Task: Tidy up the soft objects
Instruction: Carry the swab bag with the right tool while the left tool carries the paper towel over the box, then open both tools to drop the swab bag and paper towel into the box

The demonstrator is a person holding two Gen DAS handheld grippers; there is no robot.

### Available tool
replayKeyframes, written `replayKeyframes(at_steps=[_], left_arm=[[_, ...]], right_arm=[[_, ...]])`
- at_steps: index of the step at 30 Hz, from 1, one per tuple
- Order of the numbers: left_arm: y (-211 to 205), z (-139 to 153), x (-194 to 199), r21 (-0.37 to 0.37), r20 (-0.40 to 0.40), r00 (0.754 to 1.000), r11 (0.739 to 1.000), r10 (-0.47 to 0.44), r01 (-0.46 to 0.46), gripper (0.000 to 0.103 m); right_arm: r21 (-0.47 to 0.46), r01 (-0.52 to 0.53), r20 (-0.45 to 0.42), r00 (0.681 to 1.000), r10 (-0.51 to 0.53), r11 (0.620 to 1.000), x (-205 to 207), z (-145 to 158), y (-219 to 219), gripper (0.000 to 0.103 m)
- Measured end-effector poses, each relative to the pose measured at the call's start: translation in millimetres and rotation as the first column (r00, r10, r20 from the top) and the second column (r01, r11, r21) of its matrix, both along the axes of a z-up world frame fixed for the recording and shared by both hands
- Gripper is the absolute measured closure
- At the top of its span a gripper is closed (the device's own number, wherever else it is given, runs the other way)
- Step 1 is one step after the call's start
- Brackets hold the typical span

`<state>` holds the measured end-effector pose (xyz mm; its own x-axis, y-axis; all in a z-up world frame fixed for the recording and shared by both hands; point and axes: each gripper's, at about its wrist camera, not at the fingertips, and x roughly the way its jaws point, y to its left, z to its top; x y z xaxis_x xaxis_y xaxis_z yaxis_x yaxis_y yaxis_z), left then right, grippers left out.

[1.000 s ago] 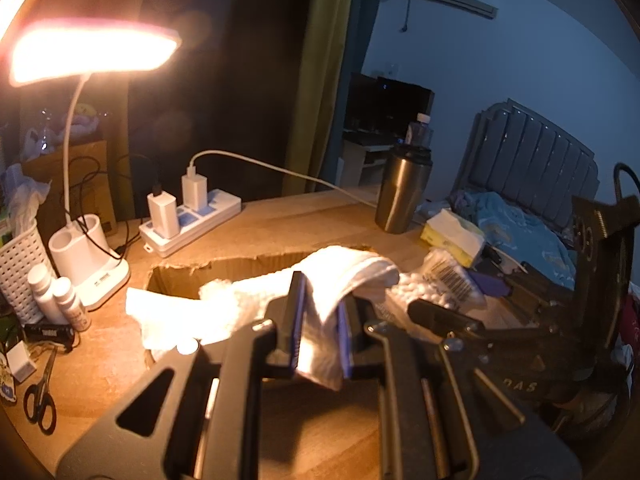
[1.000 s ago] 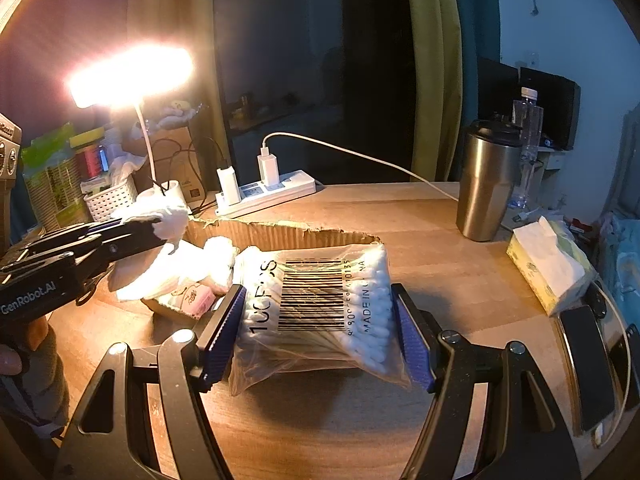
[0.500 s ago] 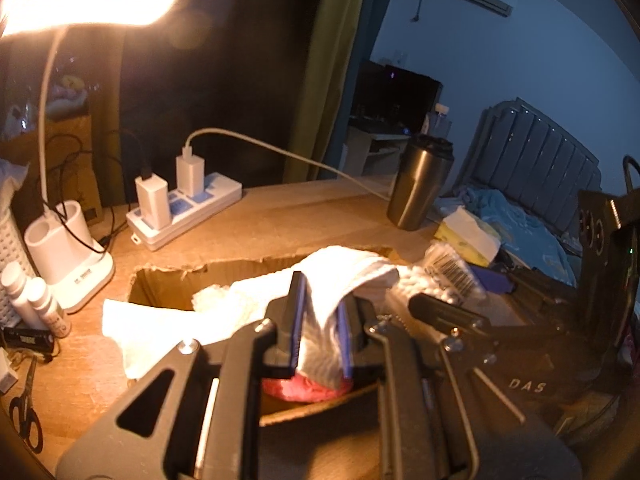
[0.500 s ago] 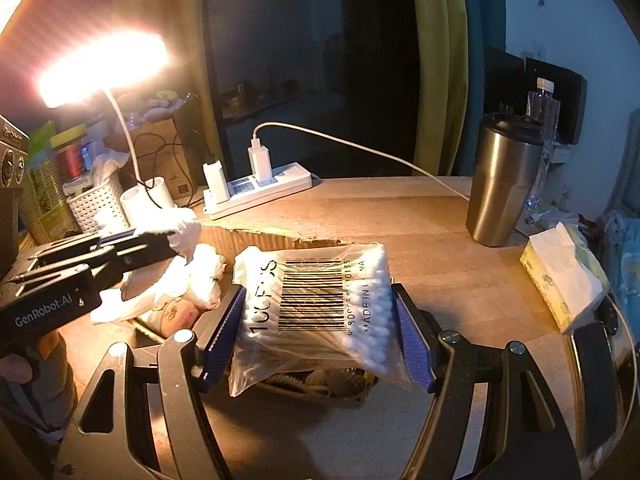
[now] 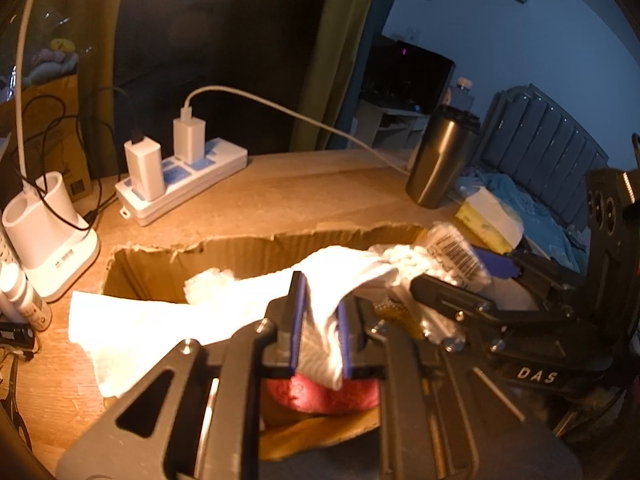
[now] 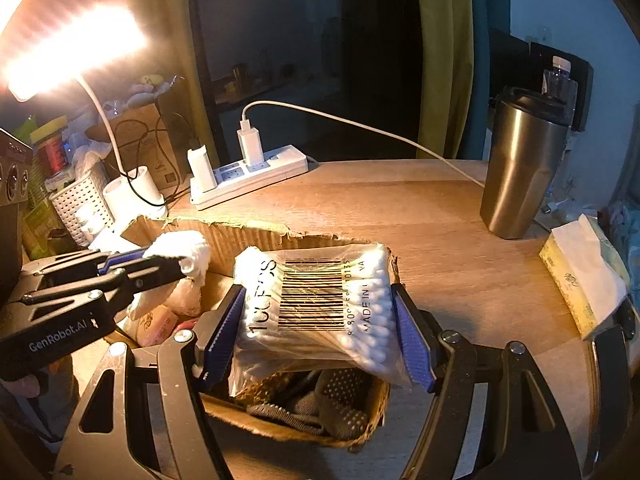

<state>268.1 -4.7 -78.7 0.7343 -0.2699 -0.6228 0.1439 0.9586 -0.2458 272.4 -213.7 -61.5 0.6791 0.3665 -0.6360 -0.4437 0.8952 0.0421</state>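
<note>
My left gripper [image 5: 320, 316] is shut on a white cloth [image 5: 224, 300] and holds it over the open cardboard box [image 5: 256, 244]; the gripper also shows at the left of the right wrist view [image 6: 176, 262]. My right gripper [image 6: 318, 320] is shut on a clear bag of cotton swabs [image 6: 320, 304] with a barcode, held above the right part of the box [image 6: 260, 232]. The bag also shows in the left wrist view [image 5: 448, 256]. Inside the box lie a red item [image 5: 320, 394], a pink pack [image 6: 156, 324] and grey dotted fabric [image 6: 320, 404].
On the wooden table stand a white power strip with chargers [image 6: 248, 172], a steel tumbler [image 6: 520, 168], a tissue pack [image 6: 584, 276], a lamp base [image 5: 48, 232] and a white basket [image 6: 80, 200]. Small bottles [image 5: 20, 296] stand at the left.
Both grippers moved forward and down over the box with their loads. The box's inside with the red item and grey fabric came into view.
</note>
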Motion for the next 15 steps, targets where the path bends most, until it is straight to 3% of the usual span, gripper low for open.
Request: replayKeyframes(at_steps=[13,15], left_arm=[[-3,-20,12,0.011,-0.073,0.997,1.000,-0.007,0.008,0.086],[-3,-19,12,0.019,-0.075,0.997,1.000,-0.003,0.004,0.082]], right_arm=[[0.000,-0.014,-0.029,0.999,0.014,1.000,10,-11,3,0.029],[-0.010,-0.012,-0.024,1.000,0.011,1.000,11,-12,4,0.029]])
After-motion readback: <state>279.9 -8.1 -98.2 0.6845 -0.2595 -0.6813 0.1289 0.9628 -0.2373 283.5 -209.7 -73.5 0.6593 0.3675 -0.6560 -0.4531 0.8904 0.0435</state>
